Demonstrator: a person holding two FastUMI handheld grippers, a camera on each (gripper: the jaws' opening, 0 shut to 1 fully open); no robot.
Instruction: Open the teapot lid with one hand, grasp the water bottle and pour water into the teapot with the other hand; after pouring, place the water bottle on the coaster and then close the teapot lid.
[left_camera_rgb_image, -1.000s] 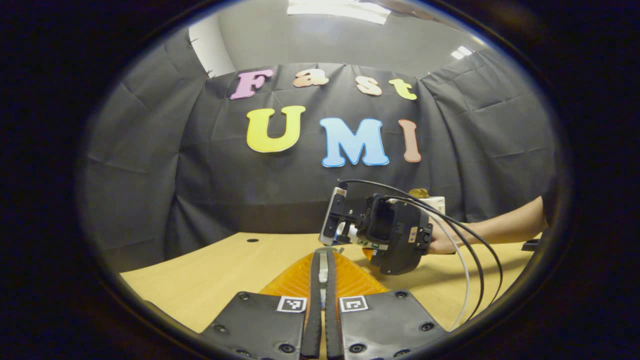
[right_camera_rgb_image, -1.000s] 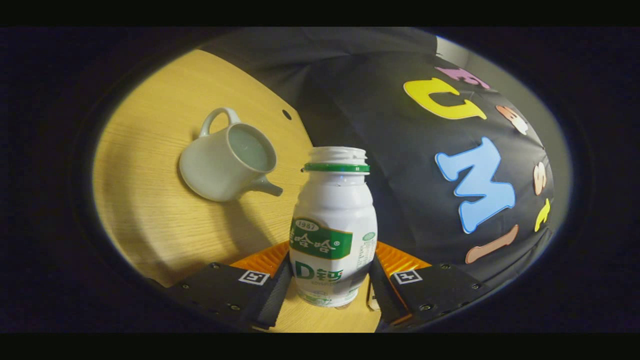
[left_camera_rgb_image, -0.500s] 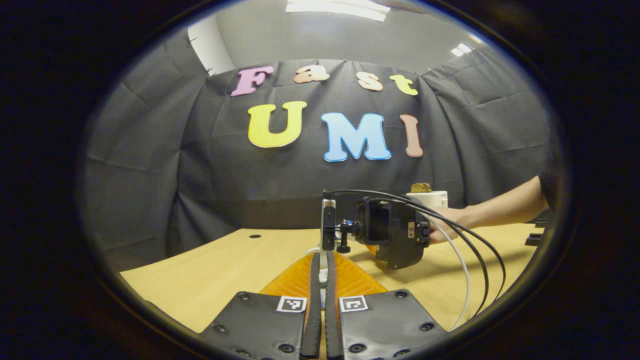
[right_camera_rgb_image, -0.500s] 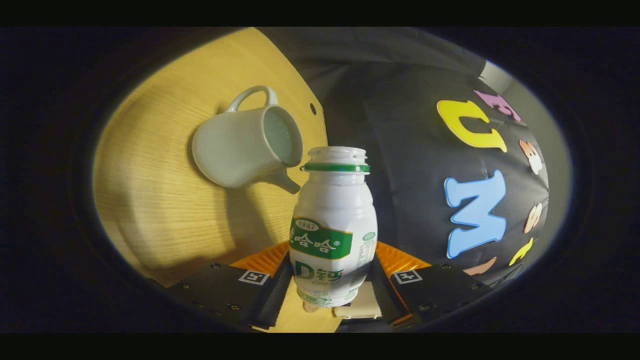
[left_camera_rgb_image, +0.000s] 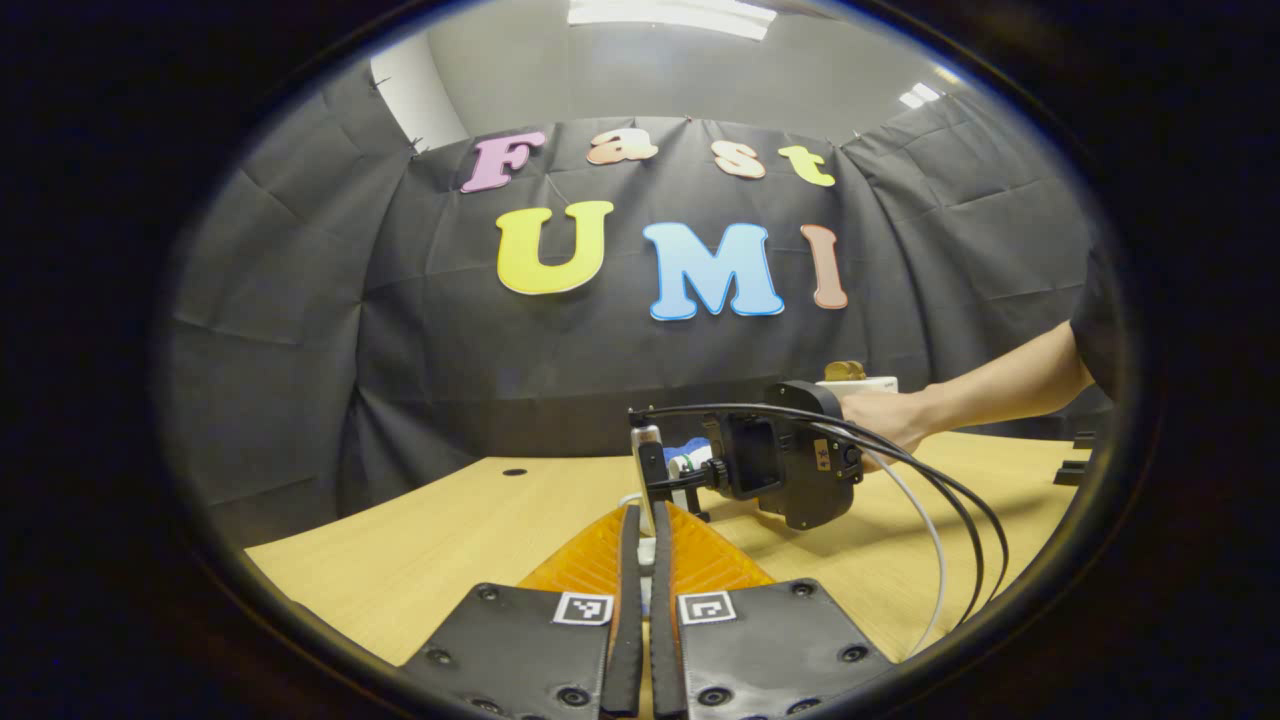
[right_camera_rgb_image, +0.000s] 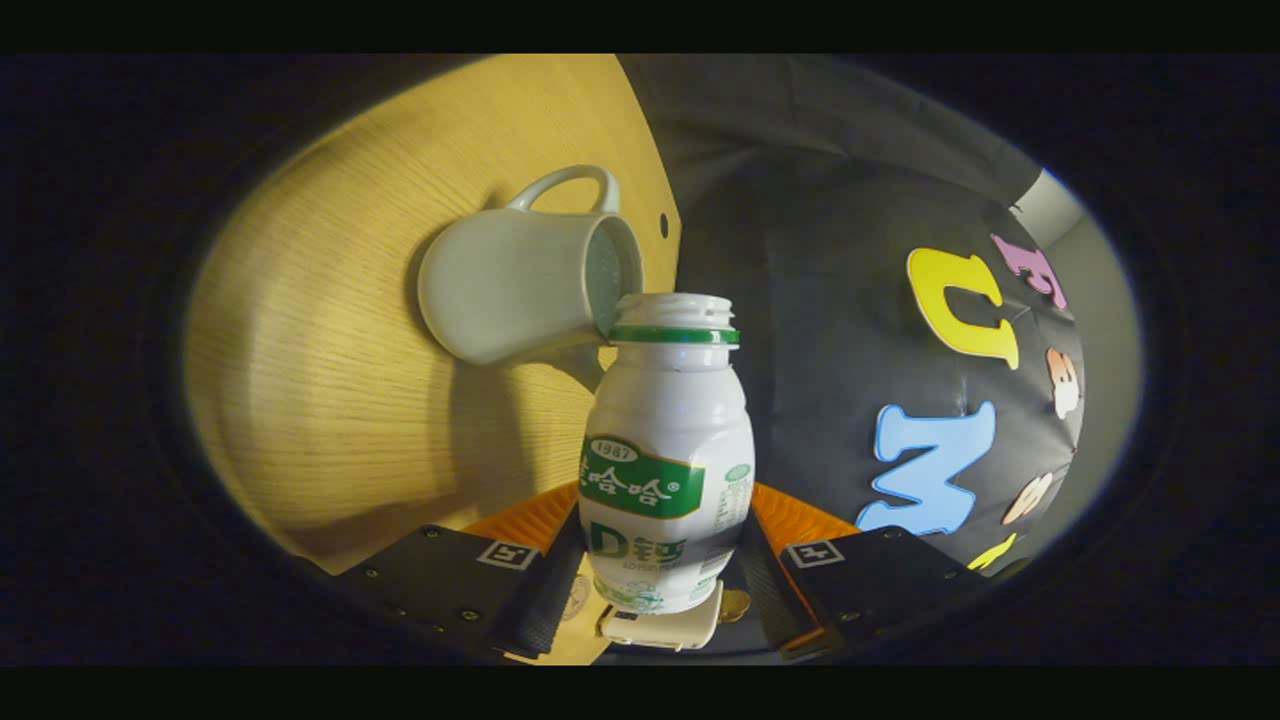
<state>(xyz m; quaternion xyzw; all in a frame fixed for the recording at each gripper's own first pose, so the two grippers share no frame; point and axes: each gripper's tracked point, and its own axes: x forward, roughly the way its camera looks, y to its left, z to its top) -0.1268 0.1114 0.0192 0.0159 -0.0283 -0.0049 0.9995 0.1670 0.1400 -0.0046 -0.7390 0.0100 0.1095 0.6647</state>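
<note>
— Right gripper view, what've you got?

— My right gripper (right_camera_rgb_image: 665, 580) is clamped on the water bottle (right_camera_rgb_image: 667, 450), one finger each side of its lower body, frame center. Cap's off, green ring under the open mouth. The teapot (right_camera_rgb_image: 525, 285) sits upper left of center on the wood table (right_camera_rgb_image: 330, 400), lid off, its opening just beside the bottle mouth; from this angle I can't tell if they touch. Small cream-colored thing (right_camera_rgb_image: 660, 628) w/ a gold bit at the bottom edge, below the bottle; can't make out what.

— And left gripper view?

— My left gripper (left_camera_rgb_image: 645, 560) at bottom center, fingers nearly together, w/ something pale (left_camera_rgb_image: 646, 550) in the narrow gap. Can't tell if it's pinched. Right of center, a hand (left_camera_rgb_image: 885, 415) holds the other gripper low over the table, cables (left_camera_rgb_image: 940, 520) looping off to lower right.
</note>
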